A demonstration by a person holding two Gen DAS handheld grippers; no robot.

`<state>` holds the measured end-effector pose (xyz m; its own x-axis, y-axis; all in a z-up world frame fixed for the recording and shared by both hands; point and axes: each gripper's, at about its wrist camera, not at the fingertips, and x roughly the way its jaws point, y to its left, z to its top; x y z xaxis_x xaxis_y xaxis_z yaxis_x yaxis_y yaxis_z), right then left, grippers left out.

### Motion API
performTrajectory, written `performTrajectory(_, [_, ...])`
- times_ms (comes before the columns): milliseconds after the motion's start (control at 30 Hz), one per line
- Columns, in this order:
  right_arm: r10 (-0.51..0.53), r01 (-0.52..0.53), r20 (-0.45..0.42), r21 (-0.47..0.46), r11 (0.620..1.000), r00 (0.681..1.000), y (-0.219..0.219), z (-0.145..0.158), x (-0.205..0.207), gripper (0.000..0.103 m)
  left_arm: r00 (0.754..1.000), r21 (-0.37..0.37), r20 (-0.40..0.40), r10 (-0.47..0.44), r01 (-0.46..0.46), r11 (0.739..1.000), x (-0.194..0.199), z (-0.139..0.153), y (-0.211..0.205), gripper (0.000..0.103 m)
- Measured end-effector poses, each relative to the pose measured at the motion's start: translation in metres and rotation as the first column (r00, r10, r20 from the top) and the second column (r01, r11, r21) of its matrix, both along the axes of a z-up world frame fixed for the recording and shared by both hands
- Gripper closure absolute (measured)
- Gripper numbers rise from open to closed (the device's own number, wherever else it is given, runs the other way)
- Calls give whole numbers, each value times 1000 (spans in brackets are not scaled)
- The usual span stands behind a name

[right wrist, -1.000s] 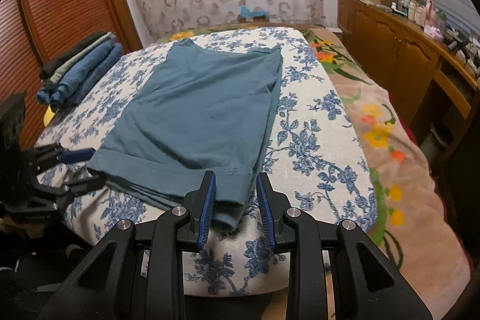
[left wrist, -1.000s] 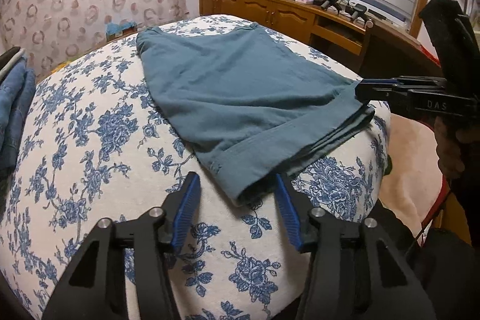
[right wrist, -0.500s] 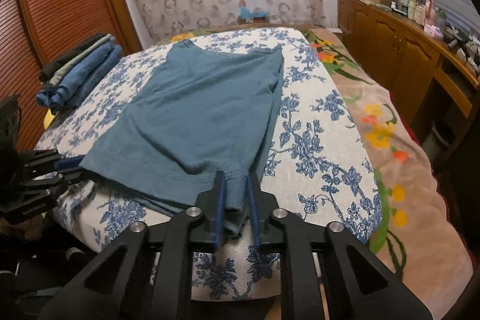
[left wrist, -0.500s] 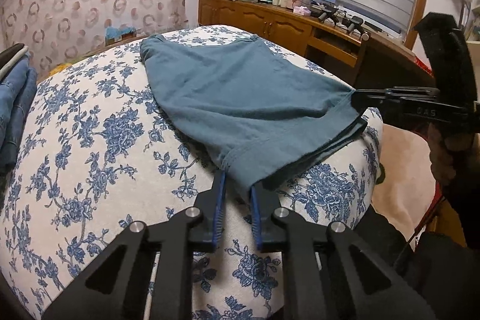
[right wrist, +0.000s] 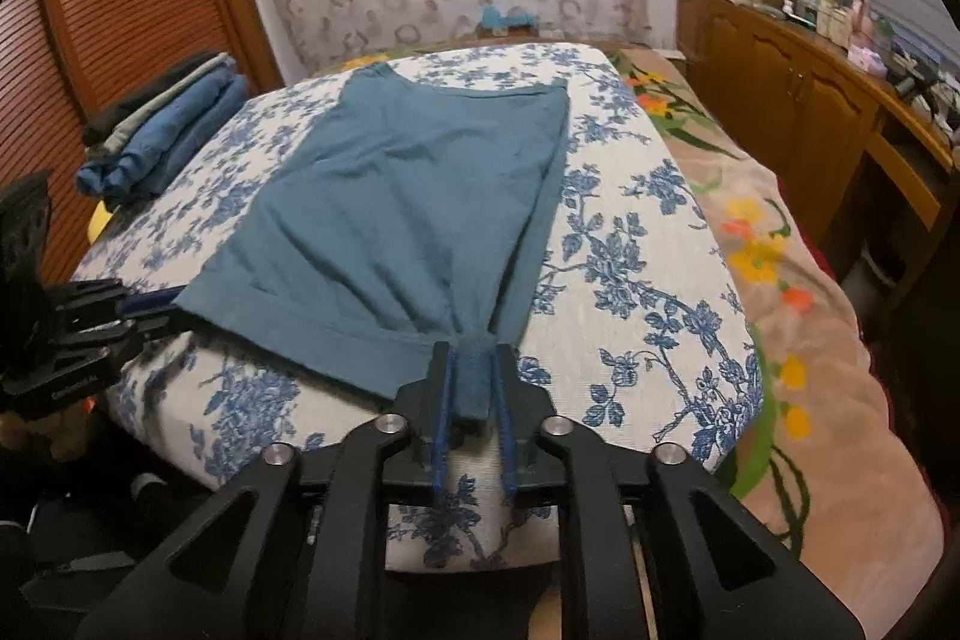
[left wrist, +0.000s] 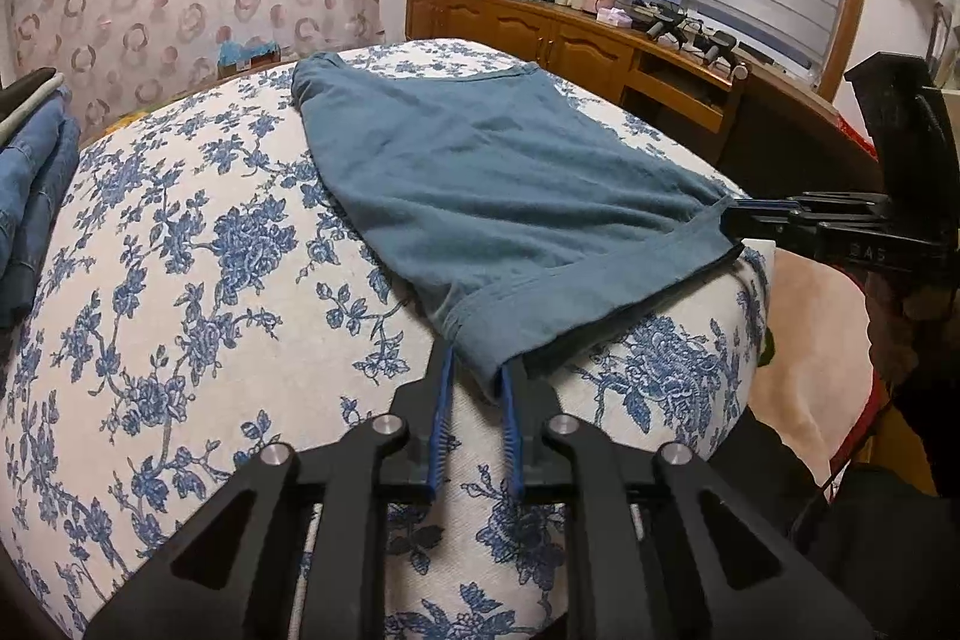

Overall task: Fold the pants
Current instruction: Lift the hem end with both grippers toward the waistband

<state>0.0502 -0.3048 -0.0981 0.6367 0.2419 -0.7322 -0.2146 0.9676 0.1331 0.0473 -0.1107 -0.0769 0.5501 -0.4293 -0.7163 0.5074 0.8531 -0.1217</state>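
Item 1: on the right gripper (left wrist: 729,219), seen from my left wrist camera, I read pale raised letters "DAS" on its black side, faint. Item 2: on the left gripper (right wrist: 174,311), seen from my right wrist camera, a white printed word I cannot make out.

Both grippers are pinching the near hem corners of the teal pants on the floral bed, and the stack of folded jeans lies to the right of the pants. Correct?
Not quite: in the right wrist view the folded jeans lie left of the teal pants. Left gripper and right gripper pinch its hem corners.

both claws closed on pants (left wrist: 510,196) hem
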Motion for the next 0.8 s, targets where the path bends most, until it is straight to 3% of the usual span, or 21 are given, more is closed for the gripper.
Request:
performTrajectory(267, [-29,28,-23,-41,999,999,4,-13,4,63,1000,20,13,3,-3,1000,4,-1,-6,69])
performTrajectory(433, [-34,33,-33,-30,999,999,2,-13,5,62,1000,21,26,1,-1,1000,6,-1,-11,68])
performTrajectory(567, [-23,22,-41,-19,1000,999,2,-14,4,62,999,0,29,-18,18,1000,4,0,-11,86])
performTrajectory(600, [-18,17,-42,-15,1000,999,3,-14,3,66,999,0,34,-19,19,1000,4,1,-11,91])
performTrajectory(733, [8,-8,-42,-14,1000,999,8,-13,2,76,999,-25,36,-21,22,999,3,6,-9,95])
performTrajectory(800, [22,-23,-33,-46,999,999,12,-11,1,90,998,-40,52,-24,26,999,2,12,-9,96])
